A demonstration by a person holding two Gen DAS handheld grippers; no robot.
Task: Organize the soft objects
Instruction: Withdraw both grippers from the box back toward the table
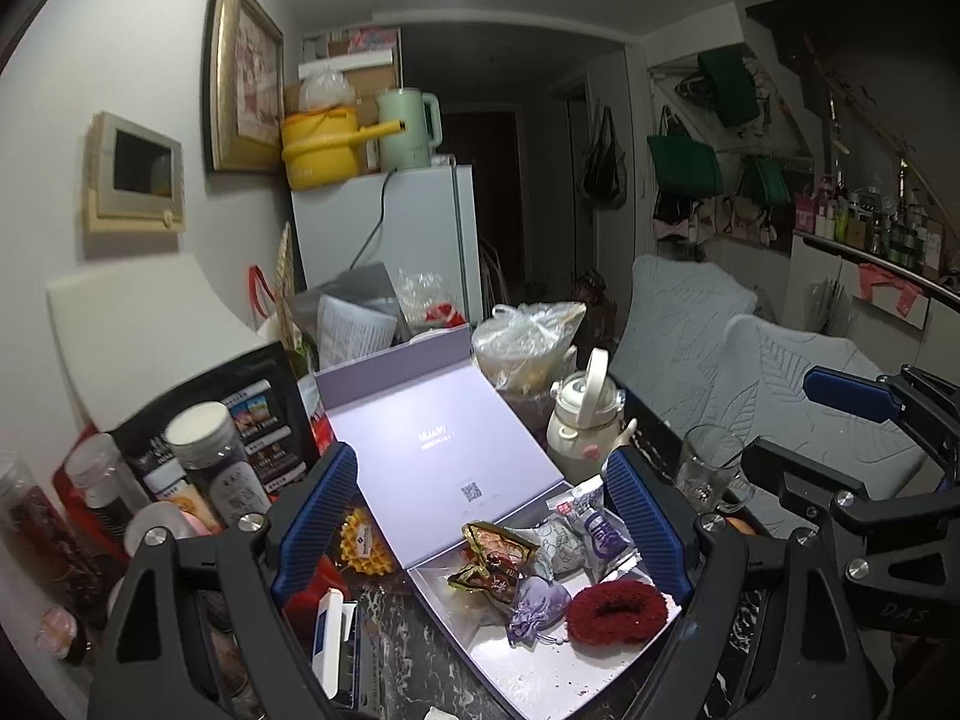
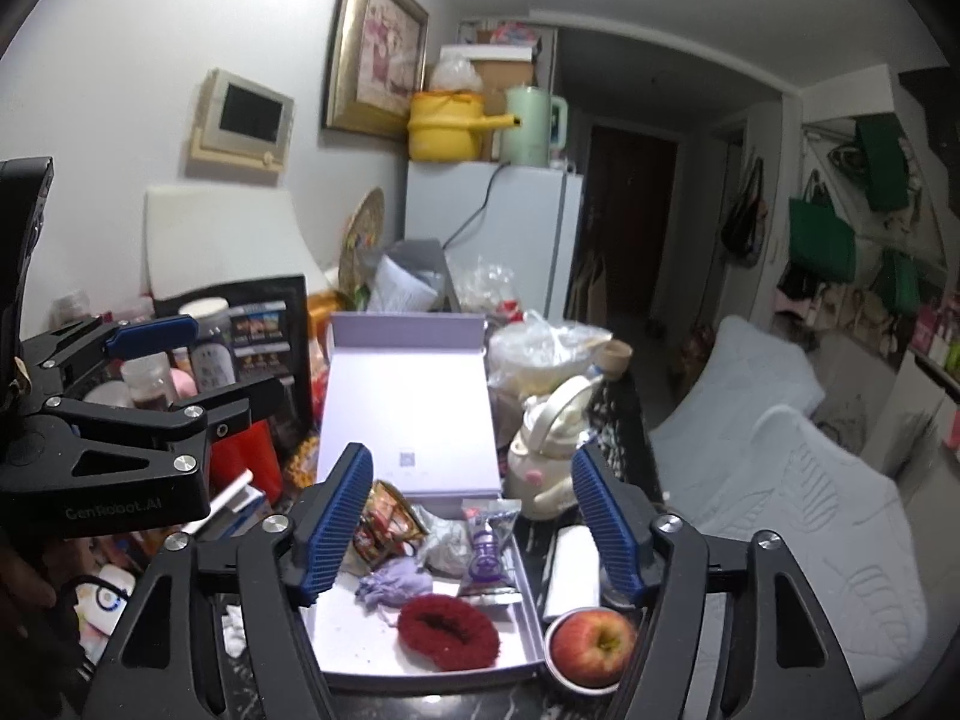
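While low, scrunchie under hand-held gripper.

Left gripper spread wide above lavender box, holding nothing. Inside: red scrunchie, purple pouch, probably wrapped snacks.

Fuzzy red scrunchie; matt, likely card box; glossy apple.

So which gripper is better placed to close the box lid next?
Left, probably. The raised lid stands on the left gripper's side; the right gripper sits nearer the apple. Both are open and empty.
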